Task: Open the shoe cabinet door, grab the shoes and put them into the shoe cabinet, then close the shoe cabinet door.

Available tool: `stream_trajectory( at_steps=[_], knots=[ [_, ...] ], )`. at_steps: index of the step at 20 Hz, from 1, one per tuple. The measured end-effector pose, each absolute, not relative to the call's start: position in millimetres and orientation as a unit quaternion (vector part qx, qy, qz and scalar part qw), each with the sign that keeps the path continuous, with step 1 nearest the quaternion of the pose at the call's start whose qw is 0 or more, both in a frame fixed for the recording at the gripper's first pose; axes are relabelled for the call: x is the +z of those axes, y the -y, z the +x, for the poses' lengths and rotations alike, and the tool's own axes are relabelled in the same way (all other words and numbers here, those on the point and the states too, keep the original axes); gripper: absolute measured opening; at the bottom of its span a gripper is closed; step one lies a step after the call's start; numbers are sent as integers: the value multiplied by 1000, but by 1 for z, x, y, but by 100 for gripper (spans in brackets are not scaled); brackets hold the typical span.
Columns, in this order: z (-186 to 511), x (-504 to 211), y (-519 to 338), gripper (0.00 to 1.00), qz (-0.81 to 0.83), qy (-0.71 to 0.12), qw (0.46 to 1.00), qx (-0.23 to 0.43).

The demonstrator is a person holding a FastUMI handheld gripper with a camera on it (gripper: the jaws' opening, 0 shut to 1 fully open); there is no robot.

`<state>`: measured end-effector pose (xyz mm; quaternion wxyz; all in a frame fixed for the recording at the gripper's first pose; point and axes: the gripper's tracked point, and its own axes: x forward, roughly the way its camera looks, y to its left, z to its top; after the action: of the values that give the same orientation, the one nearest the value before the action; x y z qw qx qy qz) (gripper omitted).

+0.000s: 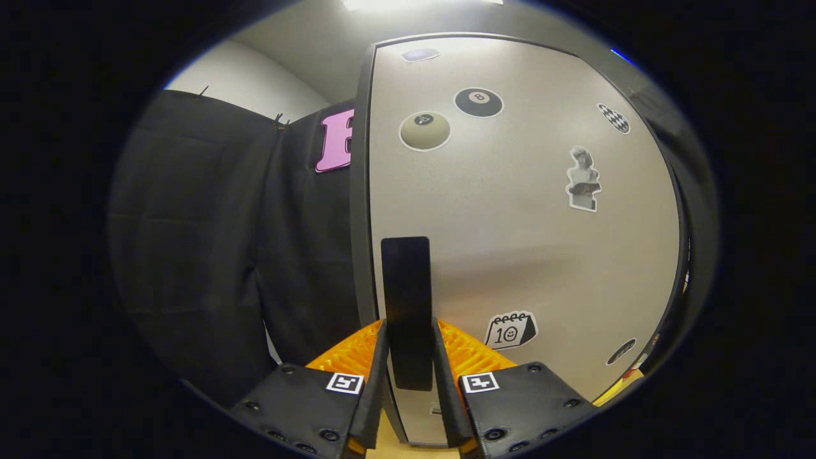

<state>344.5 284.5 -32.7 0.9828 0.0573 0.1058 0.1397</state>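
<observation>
My gripper (pixel 408 347) is closed around the black handle (pixel 406 306) of the shoe cabinet door (pixel 523 223): one finger presses each side of it, and the handle fills the gap between them. The handle is a flat upright bar whose long axis runs vertically, rising straight up out of my fingers and ending above them. It sits close to the door's free edge, which is the dark vertical line just left of my left finger; the pale door panel, dotted with stickers, stretches away to the right of my fingers. I judge the hinge to be on that far right side, so any swing should pivot there. Whether the door is fully shut I cannot tell. No shoes are in sight.
</observation>
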Motion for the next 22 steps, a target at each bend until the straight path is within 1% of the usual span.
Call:
stream_trajectory(
  at_steps=[1, 2, 5, 8, 16, 22],
  knots=[
    [343, -30, -284, 36, 49, -103, 984, 139],
    [342, -30, -284, 36, 40, -103, 984, 140],
    [336, -29, -282, 19, 47, -117, 980, 154],
    [334, -30, -281, 19, 45, -118, 977, 172],
    [301, -22, -269, 19, 62, -125, 966, 219],
    [295, -24, -254, 19, 79, -135, 959, 235]
  ],
)
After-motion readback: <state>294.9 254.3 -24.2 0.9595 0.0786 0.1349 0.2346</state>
